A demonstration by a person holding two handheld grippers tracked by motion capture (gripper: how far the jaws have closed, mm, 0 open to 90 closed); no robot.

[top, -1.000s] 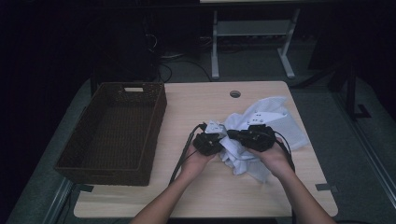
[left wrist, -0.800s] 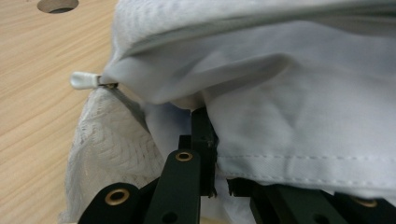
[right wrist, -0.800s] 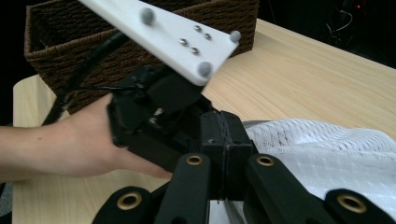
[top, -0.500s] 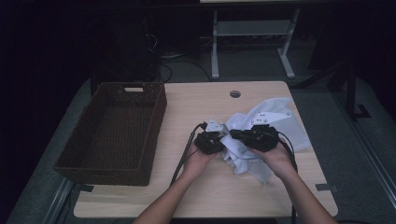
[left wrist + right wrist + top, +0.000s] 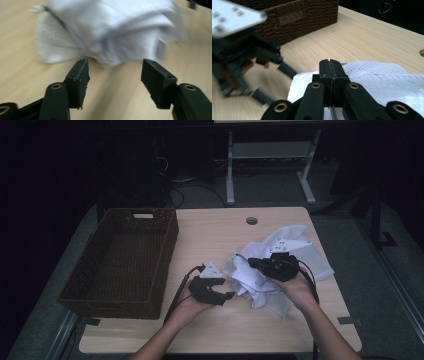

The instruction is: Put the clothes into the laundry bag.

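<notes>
A crumpled white cloth (image 5: 295, 255) lies on the right half of the wooden table (image 5: 215, 235). My right gripper (image 5: 250, 262) points left over the bundle's near left part. Its jaws are pressed together (image 5: 332, 62) with a thin fold of the cloth (image 5: 382, 77) pinched between them. My left gripper (image 5: 226, 288) sits just left of the bundle, clear of it. Its jaws have just been opening and now stand apart (image 5: 115, 67) with bare table between them. The cloth (image 5: 112, 30) is bunched a short way ahead of them.
A dark wicker basket (image 5: 165, 250) with nothing inside stands on the left half of the table and shows beyond the blurred left gripper (image 5: 284, 66). A round cable hole (image 5: 252, 220) sits near the far edge. Cables trail from both grippers toward the near edge.
My left gripper has let go of the cloth, opened, and drawn back to the left and toward the near edge. The right gripper stays shut at the bundle.
</notes>
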